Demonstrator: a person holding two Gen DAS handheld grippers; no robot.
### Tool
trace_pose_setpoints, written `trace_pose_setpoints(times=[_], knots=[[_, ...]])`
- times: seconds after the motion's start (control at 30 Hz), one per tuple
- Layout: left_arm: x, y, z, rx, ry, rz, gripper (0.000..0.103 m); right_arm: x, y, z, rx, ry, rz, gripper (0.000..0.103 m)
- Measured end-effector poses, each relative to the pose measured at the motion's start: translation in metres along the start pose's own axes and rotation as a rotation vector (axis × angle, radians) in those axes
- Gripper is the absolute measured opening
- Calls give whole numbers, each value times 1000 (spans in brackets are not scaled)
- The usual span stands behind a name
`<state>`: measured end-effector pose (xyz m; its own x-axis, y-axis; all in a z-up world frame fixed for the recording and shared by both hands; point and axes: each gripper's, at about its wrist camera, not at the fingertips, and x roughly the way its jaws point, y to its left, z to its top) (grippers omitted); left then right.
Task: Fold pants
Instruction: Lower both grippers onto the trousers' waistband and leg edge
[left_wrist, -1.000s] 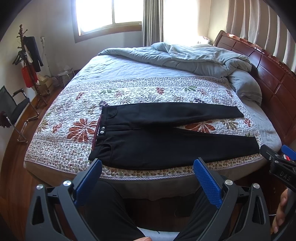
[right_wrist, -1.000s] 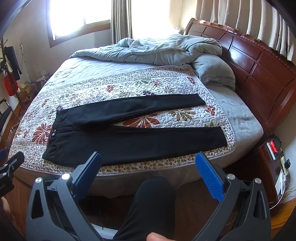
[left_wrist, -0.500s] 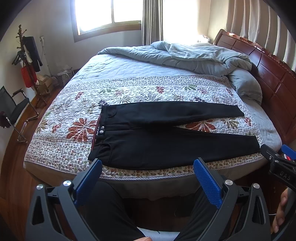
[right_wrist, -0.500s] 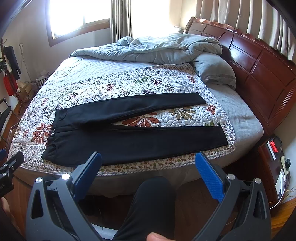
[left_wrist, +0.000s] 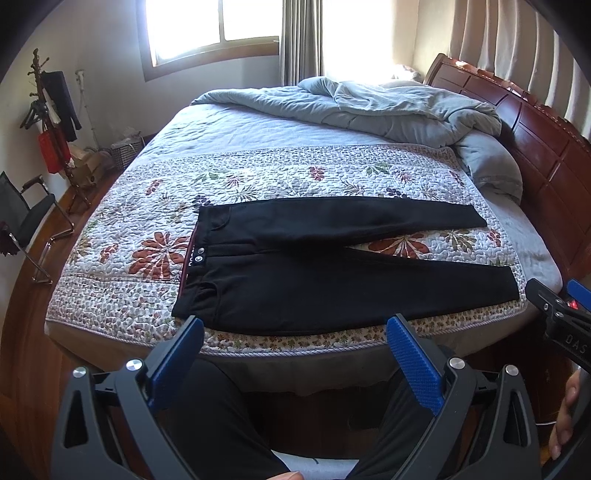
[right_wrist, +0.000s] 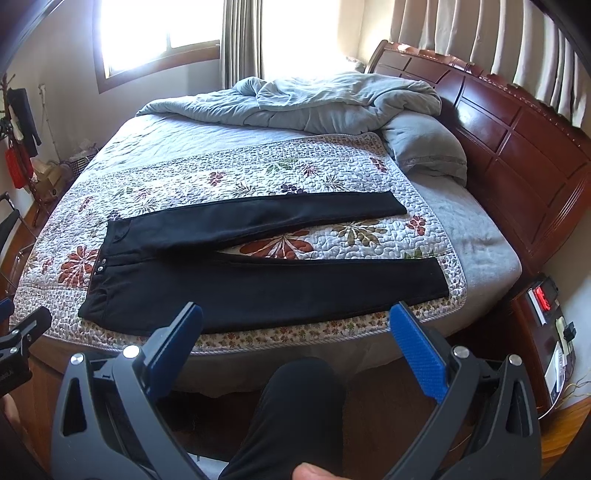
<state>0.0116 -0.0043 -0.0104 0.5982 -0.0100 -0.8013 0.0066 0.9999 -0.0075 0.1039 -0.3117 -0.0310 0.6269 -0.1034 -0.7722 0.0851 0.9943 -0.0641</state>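
A pair of black fabric pants (left_wrist: 332, 273) is laid flat on the floral quilted bedspread (left_wrist: 258, 177) of the wooden-framed bed (left_wrist: 546, 147), waistband to the left and the two legs stretched rightward, slightly parted. The left gripper (left_wrist: 295, 343) is held short of the near bed edge, blue-padded fingers (left_wrist: 413, 360) spread wide and empty. The right gripper (right_wrist: 295, 332) is likewise held apart and empty, clear of the pants; a crumpled grey-blue duvet (right_wrist: 314, 99) is heaped at the far side.
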Motion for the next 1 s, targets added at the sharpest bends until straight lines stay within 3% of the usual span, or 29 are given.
trace_pose_setpoints(times=[0.33, 0.5, 0.53, 0.6, 0.67, 0.73, 0.77, 0.83, 0.93, 1.0], knots=[[22, 5, 10, -23, 12, -8, 99, 15, -7, 10, -23, -4, -6, 101], [43, 21, 16, -58, -7, -126, 99, 29, -8, 18, -58, -12, -13, 101], [51, 26, 17, -67, -9, -153, 99, 30, -8, 20, -69, -25, -9, 101], [68, 33, 20, -44, -5, -185, 99, 26, -11, 24, -89, -152, 30, 101], [98, 46, 25, -10, 35, -147, 99, 50, -17, 23, -131, -221, 76, 101], [130, 67, 31, -20, 98, -124, 99, 104, -21, 24, -167, -56, 61, 100], [145, 78, 35, -31, 131, -126, 99, 136, -29, 22, -161, 28, 95, 100], [179, 113, 49, -82, 189, -140, 99, 163, -44, 21, -139, 43, 135, 100], [219, 167, 81, -105, 192, -120, 99, 204, -63, 33, -157, 95, 173, 100], [250, 207, 106, -164, 193, -159, 99, 237, -81, 47, -115, 160, 244, 100]])
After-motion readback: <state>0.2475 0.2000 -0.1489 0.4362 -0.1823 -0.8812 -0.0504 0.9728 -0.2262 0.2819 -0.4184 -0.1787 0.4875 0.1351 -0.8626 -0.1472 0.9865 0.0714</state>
